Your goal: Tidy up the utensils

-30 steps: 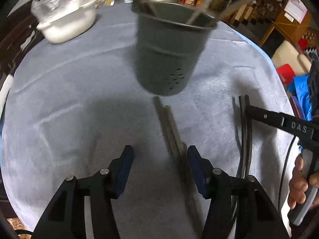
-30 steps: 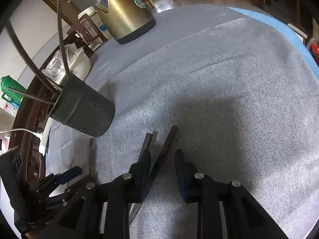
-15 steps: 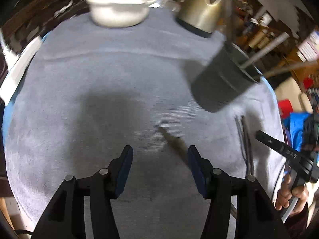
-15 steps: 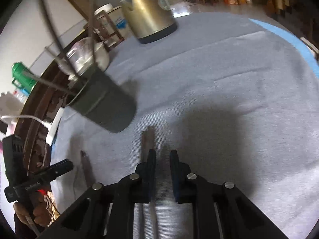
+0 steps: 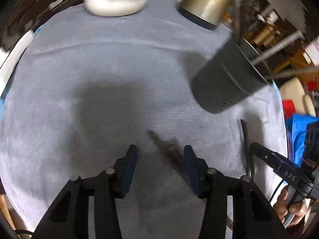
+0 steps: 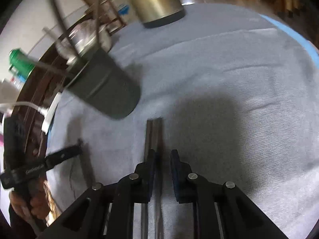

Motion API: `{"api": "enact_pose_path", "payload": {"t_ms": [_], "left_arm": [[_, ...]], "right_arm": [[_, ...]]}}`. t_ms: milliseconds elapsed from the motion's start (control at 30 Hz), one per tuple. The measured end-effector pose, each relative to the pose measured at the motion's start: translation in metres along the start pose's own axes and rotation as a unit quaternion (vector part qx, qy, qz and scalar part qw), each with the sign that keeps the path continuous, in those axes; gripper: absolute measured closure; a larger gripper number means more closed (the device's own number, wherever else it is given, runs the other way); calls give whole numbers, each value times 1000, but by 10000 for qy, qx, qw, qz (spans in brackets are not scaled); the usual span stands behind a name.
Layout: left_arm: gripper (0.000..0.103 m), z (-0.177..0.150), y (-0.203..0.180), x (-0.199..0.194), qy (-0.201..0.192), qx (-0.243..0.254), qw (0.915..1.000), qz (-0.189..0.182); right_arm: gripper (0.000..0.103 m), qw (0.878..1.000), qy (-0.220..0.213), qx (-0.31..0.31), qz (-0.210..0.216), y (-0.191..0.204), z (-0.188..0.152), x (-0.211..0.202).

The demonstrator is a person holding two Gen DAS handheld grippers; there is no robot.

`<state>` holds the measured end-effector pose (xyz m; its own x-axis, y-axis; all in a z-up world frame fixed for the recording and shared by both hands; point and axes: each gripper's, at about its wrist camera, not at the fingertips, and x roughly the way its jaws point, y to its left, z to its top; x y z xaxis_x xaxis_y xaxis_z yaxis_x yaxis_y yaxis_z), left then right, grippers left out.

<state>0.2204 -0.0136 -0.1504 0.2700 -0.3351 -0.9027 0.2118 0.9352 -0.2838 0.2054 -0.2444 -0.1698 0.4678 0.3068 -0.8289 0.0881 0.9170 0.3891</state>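
Observation:
A dark grey utensil holder (image 5: 229, 79) with several utensils in it stands on the grey cloth; it also shows in the right wrist view (image 6: 107, 91). My left gripper (image 5: 160, 159) is open, with a dark flat utensil (image 5: 167, 151) lying on the cloth between its fingers, close to the right one. My right gripper (image 6: 162, 159) is narrowly open over a pair of dark chopsticks (image 6: 153, 135) that lie side by side on the cloth; the left finger touches them. The same chopsticks show in the left wrist view (image 5: 246, 139).
A brass-coloured kettle (image 6: 157, 2) stands at the far side of the table, also in the left wrist view (image 5: 205, 2). A white bowl (image 5: 115, 0) stands at the far left. A white power strip (image 6: 49, 113) lies at the table's left edge.
Both views have swung, so the holder has shifted sideways. My right gripper has narrowed and lined up over the chopsticks, which now lie parallel. My left gripper stays open.

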Motion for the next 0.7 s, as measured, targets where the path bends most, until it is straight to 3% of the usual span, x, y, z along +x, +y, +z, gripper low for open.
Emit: {"api": "enact_pose_path", "payload": {"t_ms": [167, 300, 433, 700], "left_arm": [[65, 6, -30, 11, 41, 361, 9985, -398], [65, 12, -22, 1, -200, 255, 9972, -669], [65, 15, 13, -7, -258, -140, 9981, -545], [65, -4, -9, 3, 42, 368, 9989, -298]], "right_arm": [[85, 9986, 1, -323, -422, 9, -3, 4], [85, 9974, -130, 33, -702, -12, 1, -4], [85, 9981, -113, 401, -456, -31, 1, -10], [84, 9979, -124, 478, -425, -22, 7, -1]]}}
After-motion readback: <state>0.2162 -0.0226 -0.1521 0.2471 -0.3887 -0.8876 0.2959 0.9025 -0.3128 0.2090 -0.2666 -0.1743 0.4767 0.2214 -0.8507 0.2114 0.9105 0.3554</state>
